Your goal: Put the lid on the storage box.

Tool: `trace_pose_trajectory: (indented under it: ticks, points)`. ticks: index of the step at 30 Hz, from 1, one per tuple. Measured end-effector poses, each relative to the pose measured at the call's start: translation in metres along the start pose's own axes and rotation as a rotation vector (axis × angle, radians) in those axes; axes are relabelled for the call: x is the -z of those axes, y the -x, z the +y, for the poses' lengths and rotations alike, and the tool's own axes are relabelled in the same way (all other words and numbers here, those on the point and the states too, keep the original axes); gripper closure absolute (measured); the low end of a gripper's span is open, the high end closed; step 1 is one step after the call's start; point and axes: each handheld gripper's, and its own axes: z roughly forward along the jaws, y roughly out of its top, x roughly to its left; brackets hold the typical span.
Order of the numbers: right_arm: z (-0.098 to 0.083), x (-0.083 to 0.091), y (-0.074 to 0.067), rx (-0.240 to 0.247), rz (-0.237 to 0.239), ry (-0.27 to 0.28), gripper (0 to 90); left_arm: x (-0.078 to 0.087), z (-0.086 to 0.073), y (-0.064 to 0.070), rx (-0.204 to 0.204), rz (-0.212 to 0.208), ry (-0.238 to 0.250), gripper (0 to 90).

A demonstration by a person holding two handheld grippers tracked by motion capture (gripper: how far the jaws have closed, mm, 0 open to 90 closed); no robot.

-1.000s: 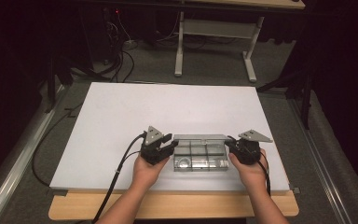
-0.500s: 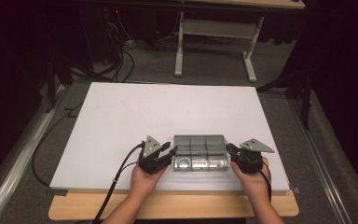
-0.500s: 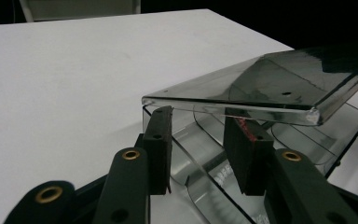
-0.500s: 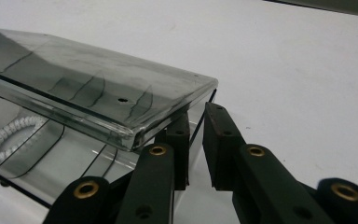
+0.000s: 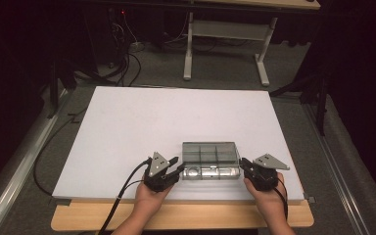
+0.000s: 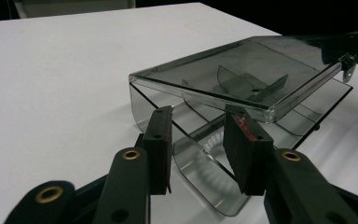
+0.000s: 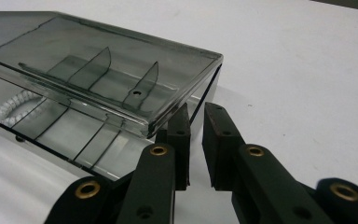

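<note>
Your white tabletop (image 5: 127, 132) sat on a wooden board in a dark room, with grey carpet, loose cables and a white-legged desk frame (image 5: 225, 44) beyond it. The smoky clear compartment box (image 5: 210, 160) lay near the front edge, between your two hands.

The high view gave only the layout. Your left hand-held gripper (image 5: 175, 167) view showed its jaws spread, straddling the box's (image 6: 242, 88) curved near wall without pressing it, the lid raised at a tilt. Your right hand-held gripper (image 5: 244, 164) view showed its jaws nearly pressed together just beside the box's (image 7: 107, 65) corner, pinching nothing, and a white coil (image 7: 14, 105) inside.

Compared with a second earlier, both hands and the box had shifted toward the table's front edge.
</note>
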Motion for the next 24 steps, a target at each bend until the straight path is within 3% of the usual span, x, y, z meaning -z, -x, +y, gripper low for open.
trace_pose_trajectory:
  ticks: [4,14,21,24]
  points:
    - [-0.003,0.0,-0.002,0.006,-0.007,-0.003,81.4,0.002,-0.003,0.001,-0.013,0.007,0.001,63.0]
    - [-0.009,0.0,-0.002,0.006,-0.017,-0.001,80.6,0.003,-0.009,-0.003,0.002,0.017,-0.003,62.9]
    - [-0.014,-0.002,-0.004,0.015,-0.034,-0.017,79.9,0.003,-0.013,-0.002,-0.022,0.029,-0.019,62.7]
    - [-0.017,-0.002,-0.005,0.022,-0.044,-0.026,79.9,0.002,-0.016,-0.003,-0.013,0.023,-0.031,62.6]
